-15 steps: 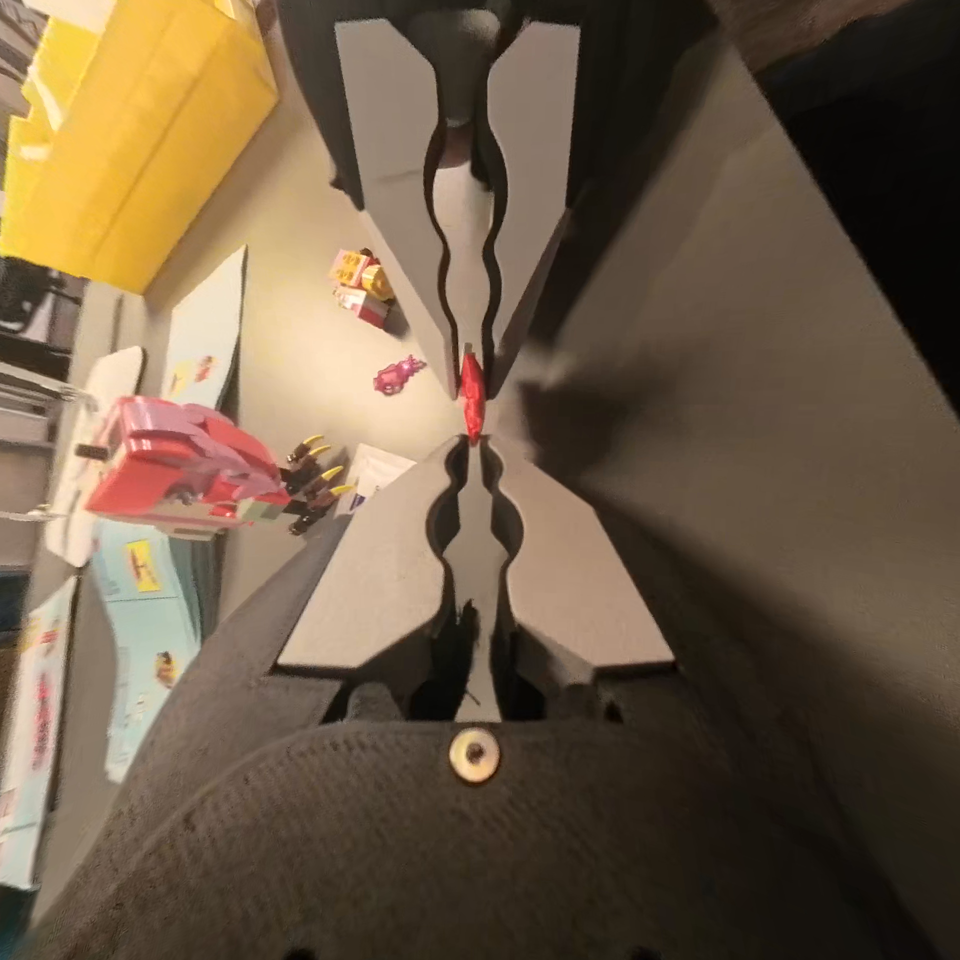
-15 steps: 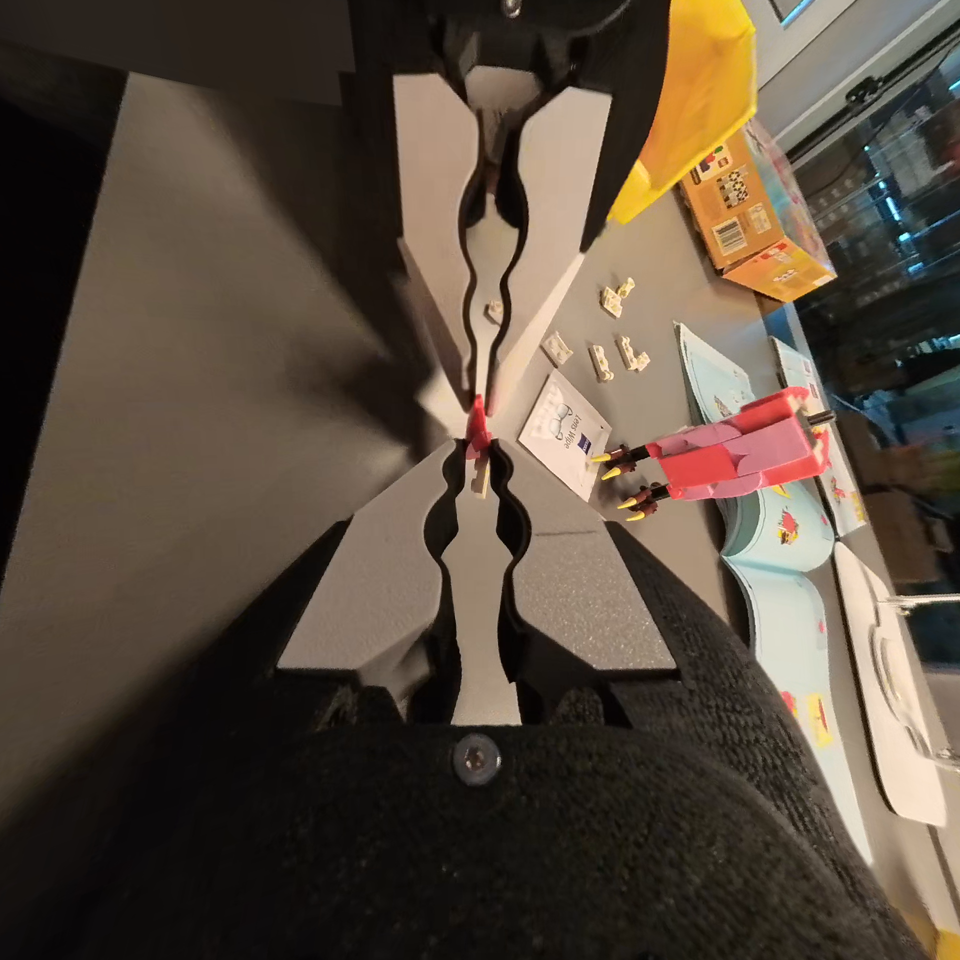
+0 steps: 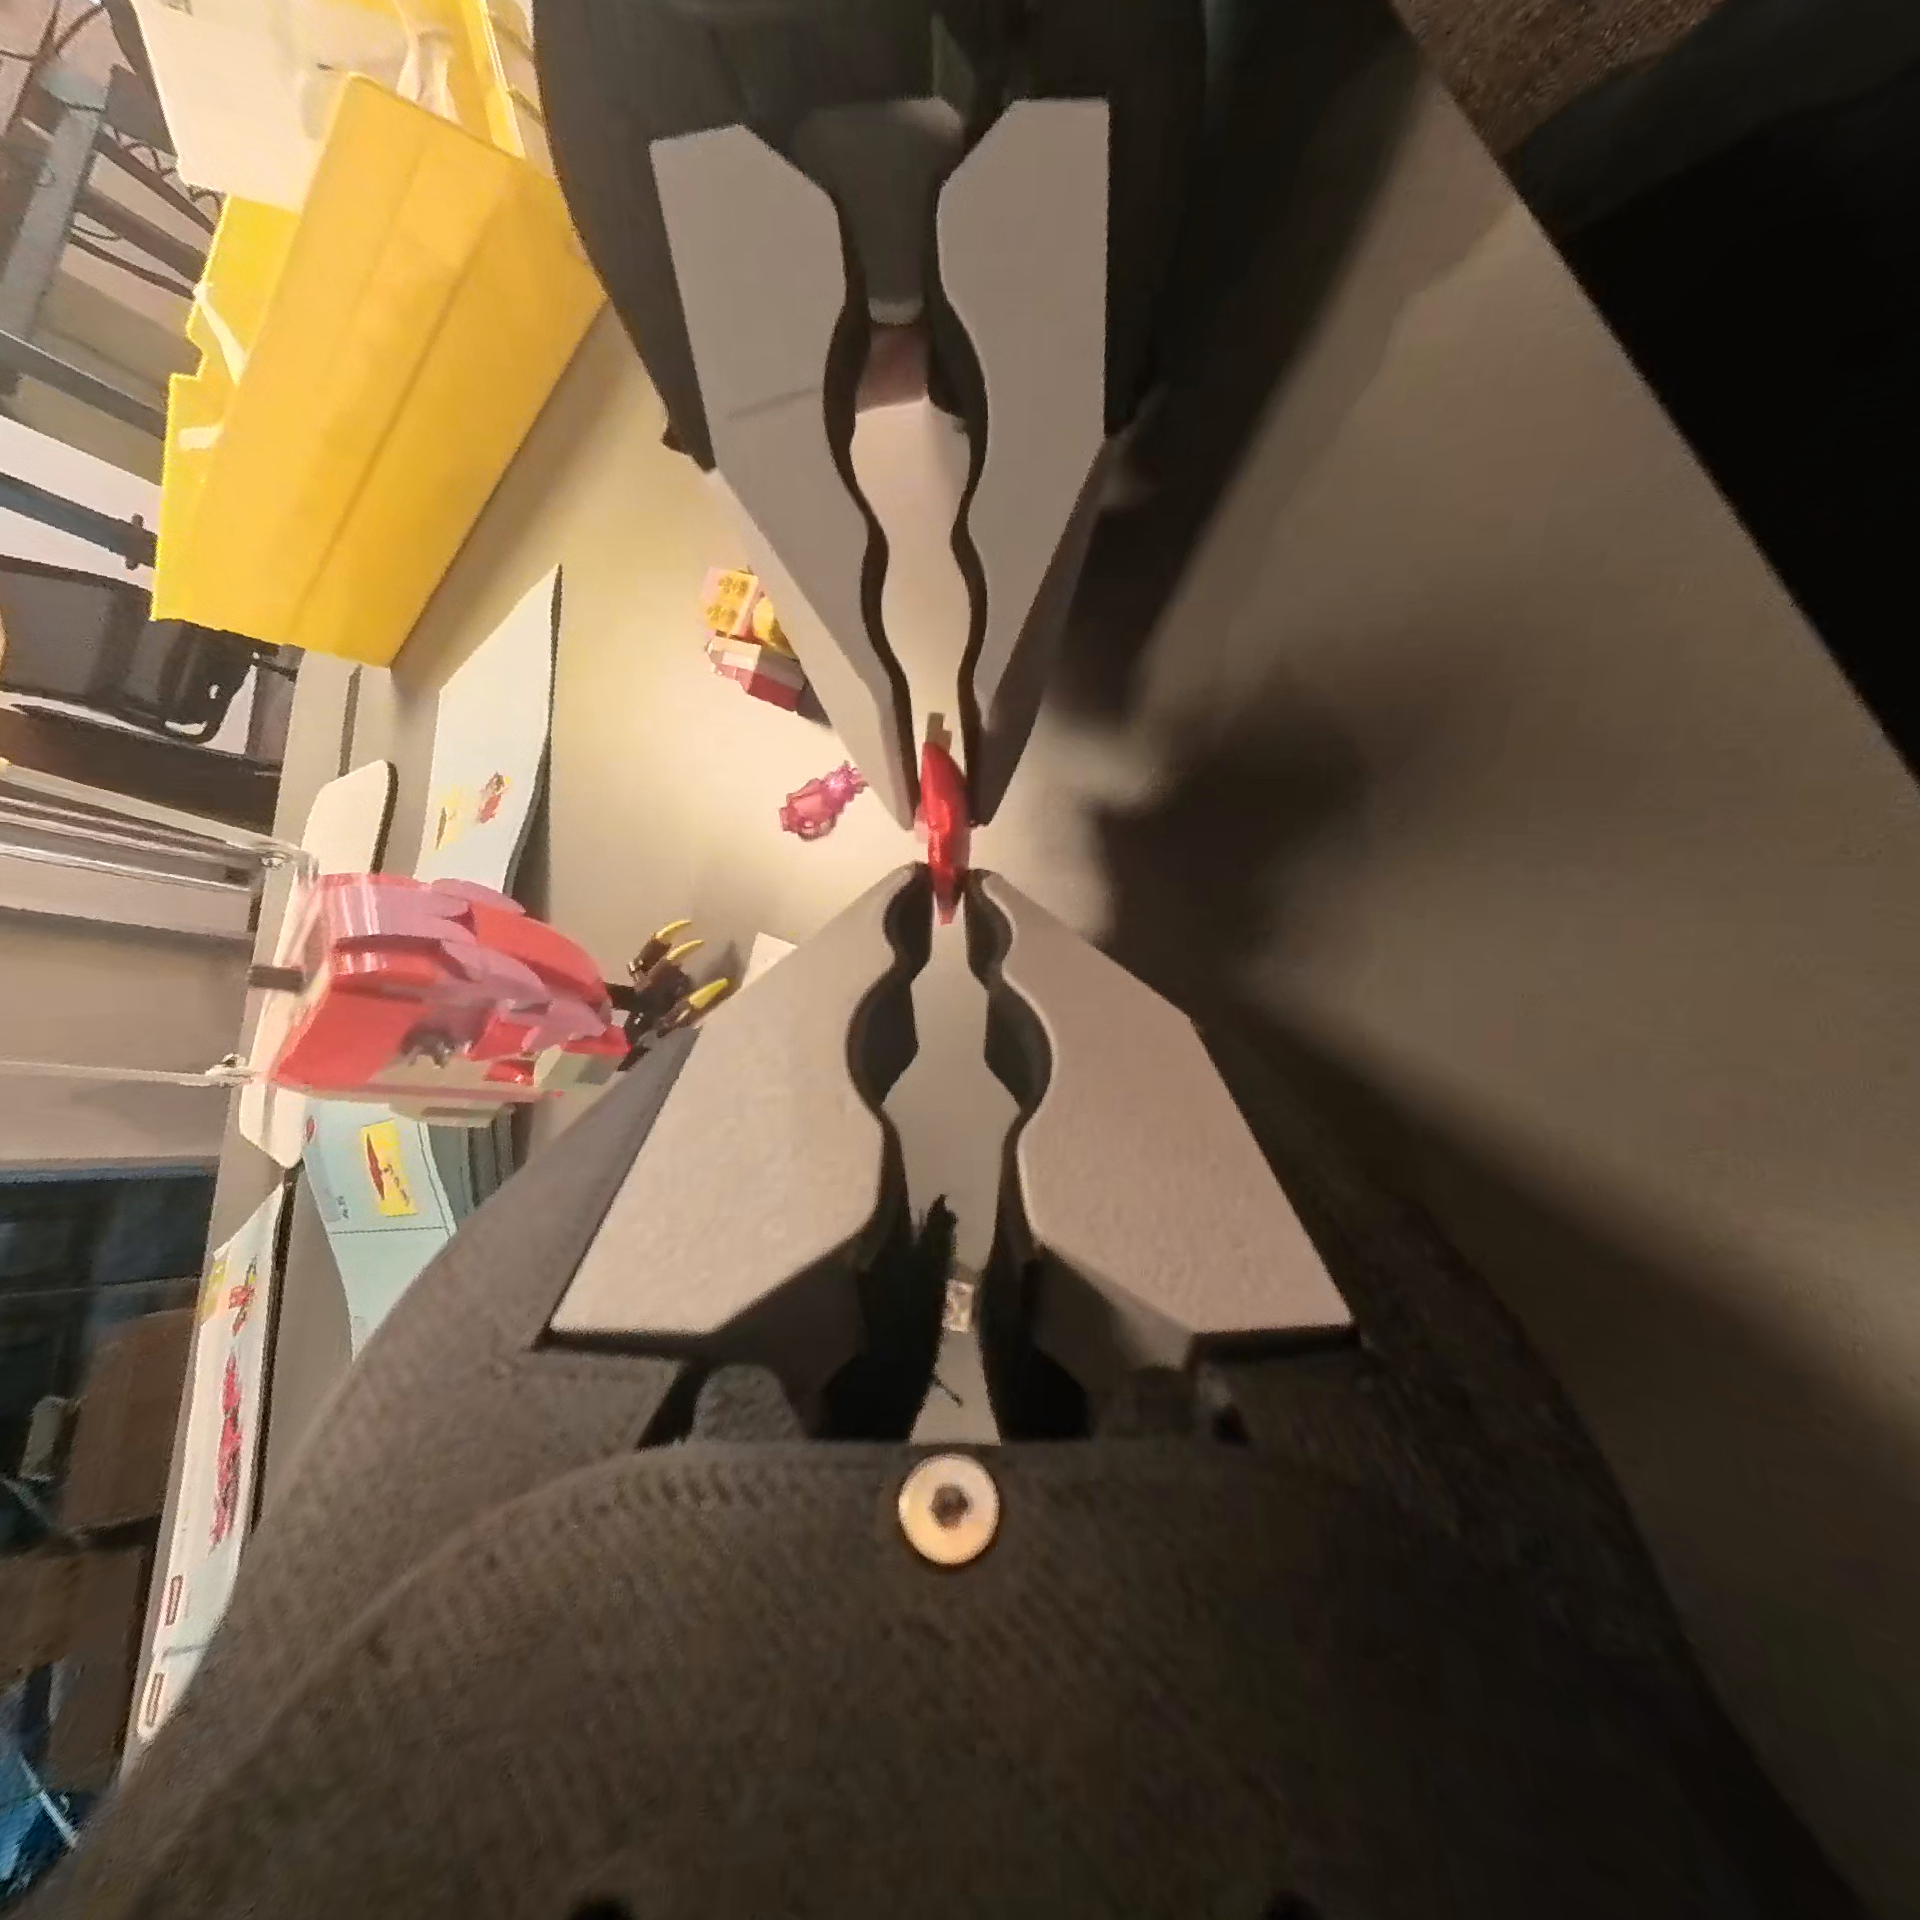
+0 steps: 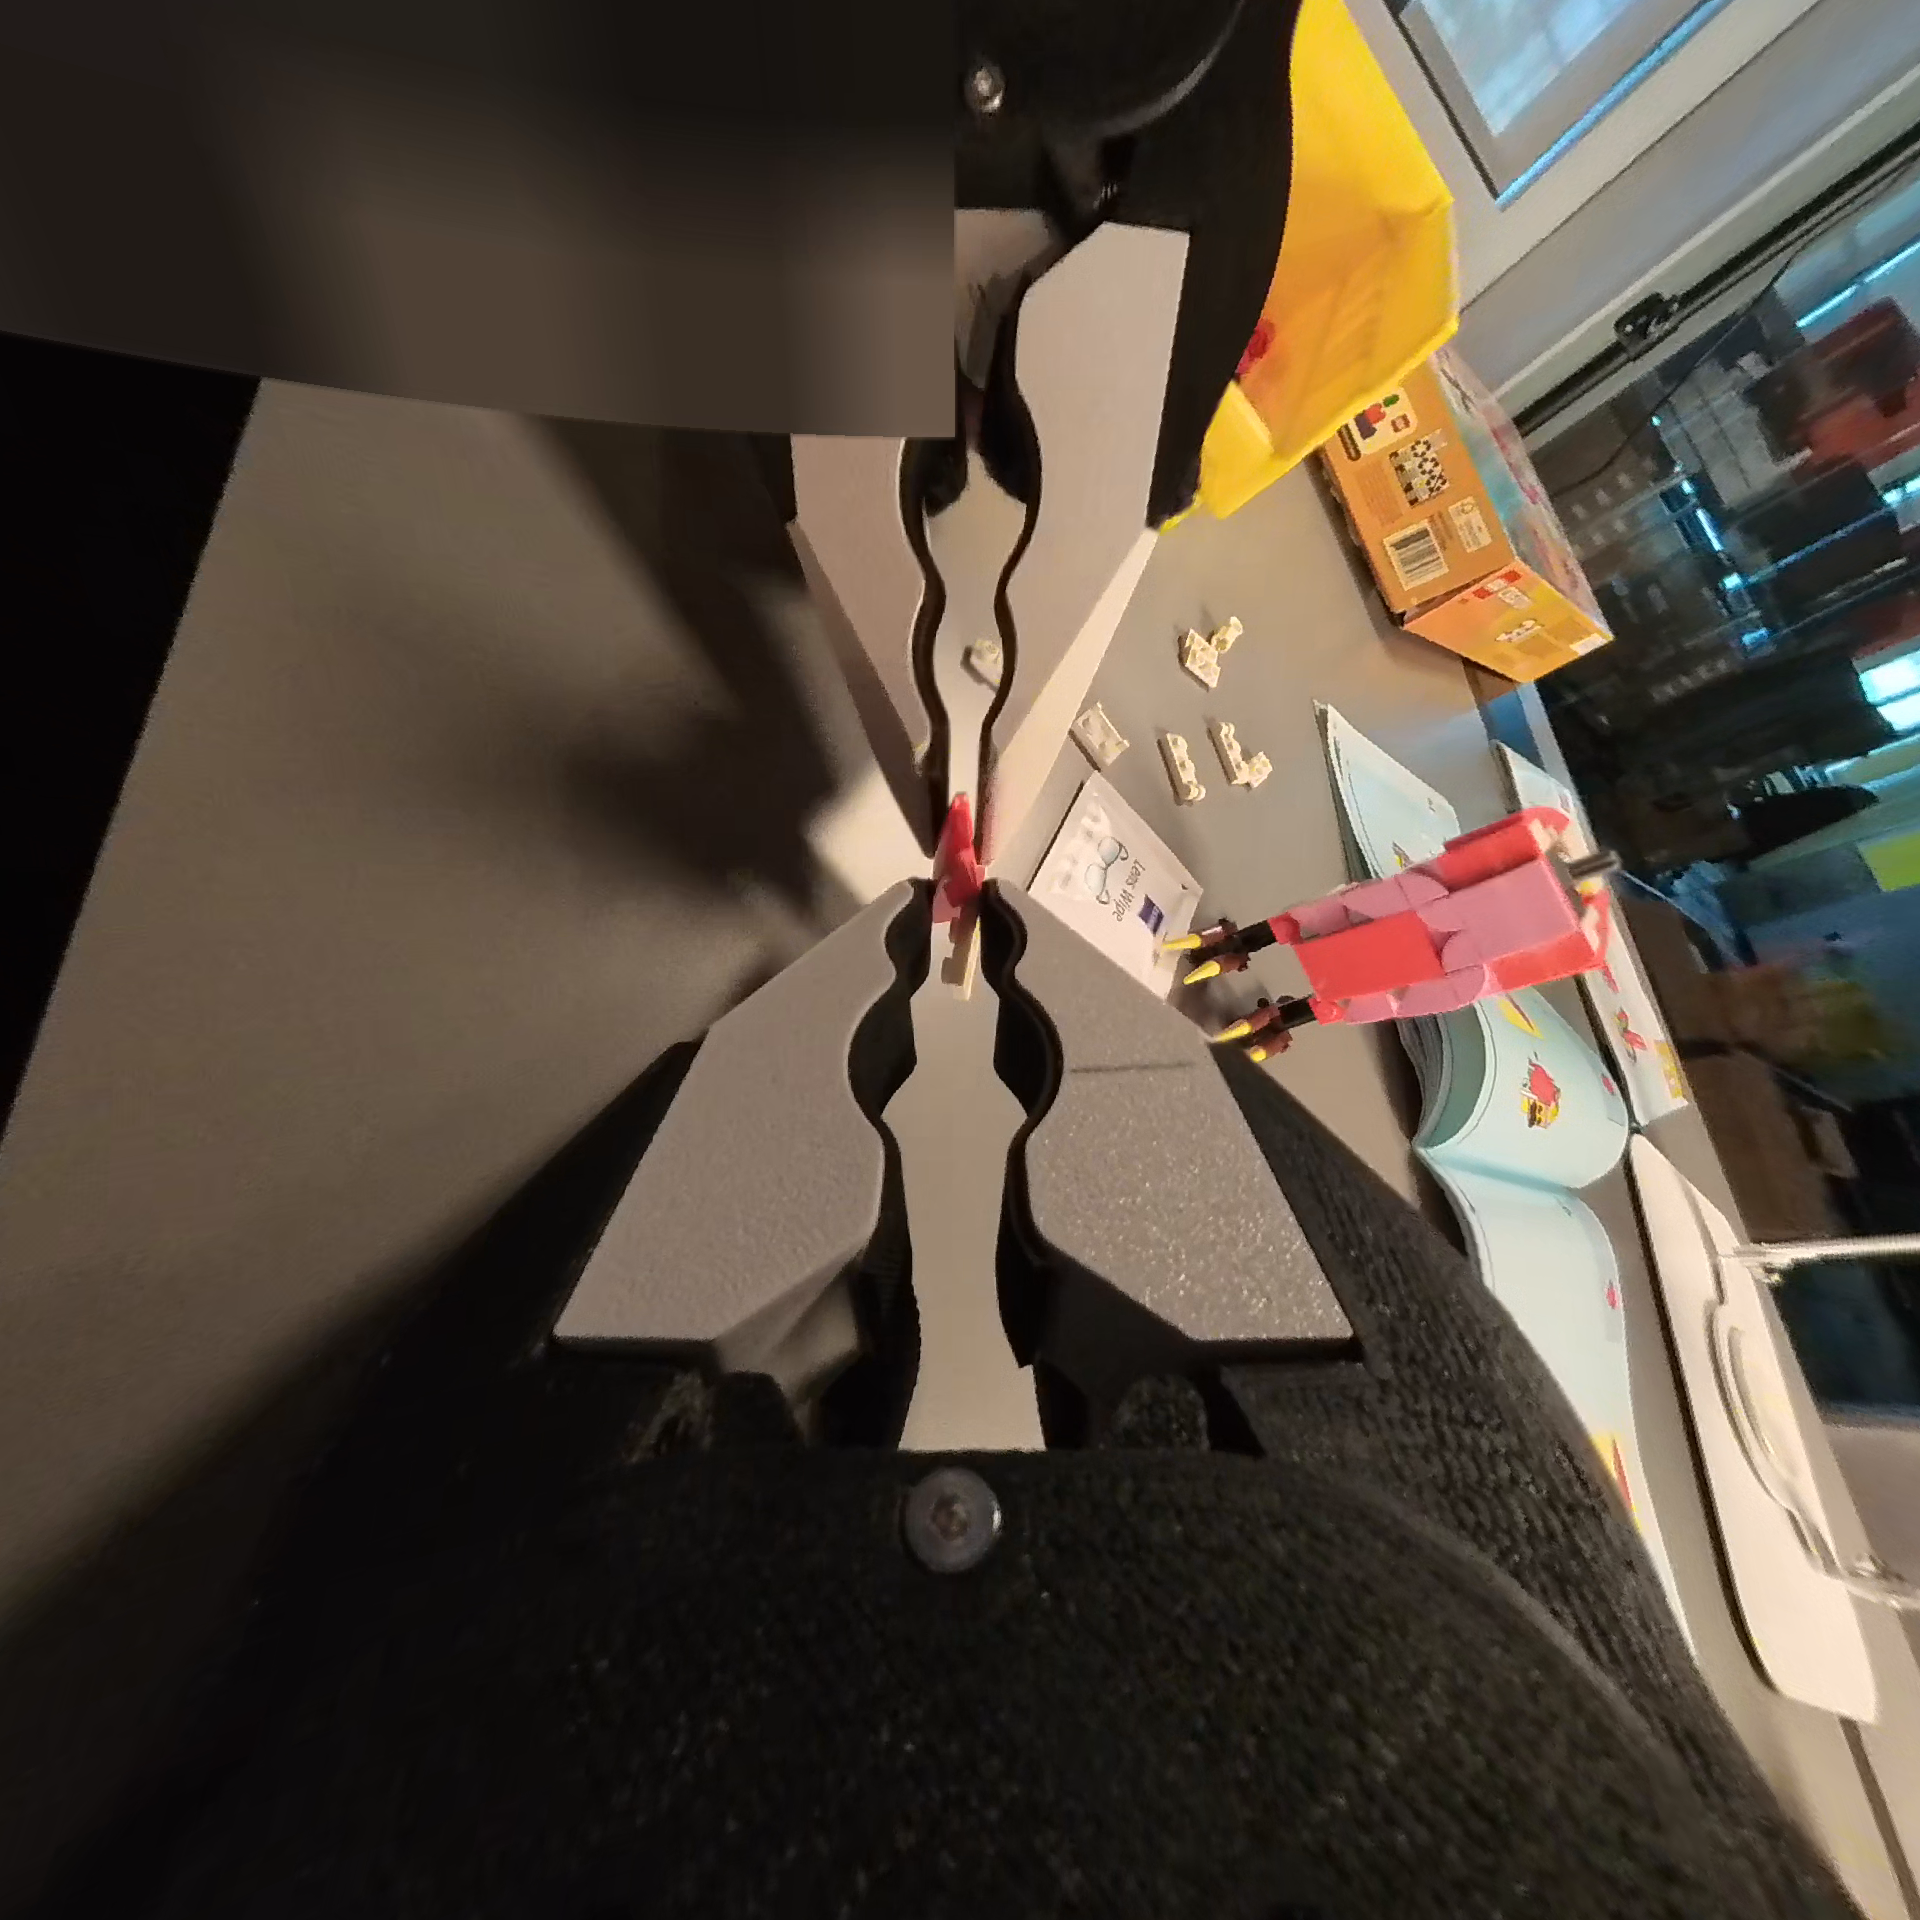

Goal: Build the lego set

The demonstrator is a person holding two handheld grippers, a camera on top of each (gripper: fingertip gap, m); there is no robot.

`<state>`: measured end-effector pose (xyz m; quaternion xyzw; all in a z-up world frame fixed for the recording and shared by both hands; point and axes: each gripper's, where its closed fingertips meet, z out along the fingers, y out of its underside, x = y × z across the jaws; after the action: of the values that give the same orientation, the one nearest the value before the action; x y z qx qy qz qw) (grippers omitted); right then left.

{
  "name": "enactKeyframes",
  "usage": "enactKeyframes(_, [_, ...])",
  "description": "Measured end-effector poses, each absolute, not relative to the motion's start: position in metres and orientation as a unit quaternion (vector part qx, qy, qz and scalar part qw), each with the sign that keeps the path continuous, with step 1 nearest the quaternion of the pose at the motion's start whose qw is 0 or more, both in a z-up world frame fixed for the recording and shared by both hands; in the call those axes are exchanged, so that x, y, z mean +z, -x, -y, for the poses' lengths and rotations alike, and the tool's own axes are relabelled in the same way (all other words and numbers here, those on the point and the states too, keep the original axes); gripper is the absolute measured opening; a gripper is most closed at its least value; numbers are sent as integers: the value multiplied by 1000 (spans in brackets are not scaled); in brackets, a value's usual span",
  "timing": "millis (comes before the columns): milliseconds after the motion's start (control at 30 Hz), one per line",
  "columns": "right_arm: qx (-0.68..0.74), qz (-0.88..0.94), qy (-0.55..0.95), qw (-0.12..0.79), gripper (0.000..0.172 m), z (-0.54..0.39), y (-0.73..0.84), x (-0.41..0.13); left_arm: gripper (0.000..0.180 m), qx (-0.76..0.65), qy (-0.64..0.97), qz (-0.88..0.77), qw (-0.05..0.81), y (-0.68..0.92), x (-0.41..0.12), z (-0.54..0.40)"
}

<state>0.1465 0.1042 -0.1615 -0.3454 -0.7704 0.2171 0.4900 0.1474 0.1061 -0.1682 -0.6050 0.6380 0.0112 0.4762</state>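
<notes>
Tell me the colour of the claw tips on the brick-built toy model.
Yellow claw tips on dark brown bases; right wrist view shows them best.

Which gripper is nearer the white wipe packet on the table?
Right. The right gripper has the white wipe packet right beside its tips; the left gripper, tip to tip with it, sits slightly farther.

Each view is taken from a camera mounted on its gripper, directed forward along the two fingers and rolled sideways, so that the grey table point(image 3: 1455, 727) appears tilted. The two grippers are faced tip to tip at very close range. Shared by both views are the red piece point(image 3: 943, 821) point(image 4: 958, 854), the red-and-pink brick model point(image 3: 436, 997) point(image 4: 1444, 935) and the yellow bin point(image 3: 364, 395) point(image 4: 1351, 281).
</notes>
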Motion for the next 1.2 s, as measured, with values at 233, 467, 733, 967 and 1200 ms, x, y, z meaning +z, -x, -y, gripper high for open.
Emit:
enactKeyframes(233, [198,790,311,490,7,-102,-145,-166,4,7,616,-637,463,-146,-172,-107])
enactKeyframes(467, [220,782,337,476,7,-106,-142,-165,4,28,617,-632,468,-143,-172,-112])
enactKeyframes(733, [240,697,335,587,48,-126,-148,-128,4,29,650,-584,485,-125,-167,-124])
enactKeyframes(967, [190,464,393,771,39,-209,-207,-49,4,9,680,-507,530,-109,-149,-141])
enactKeyframes(1200, [157,275,498,807,29,-276,-279,-35,4,43,712,-391,581,-68,-123,-163])
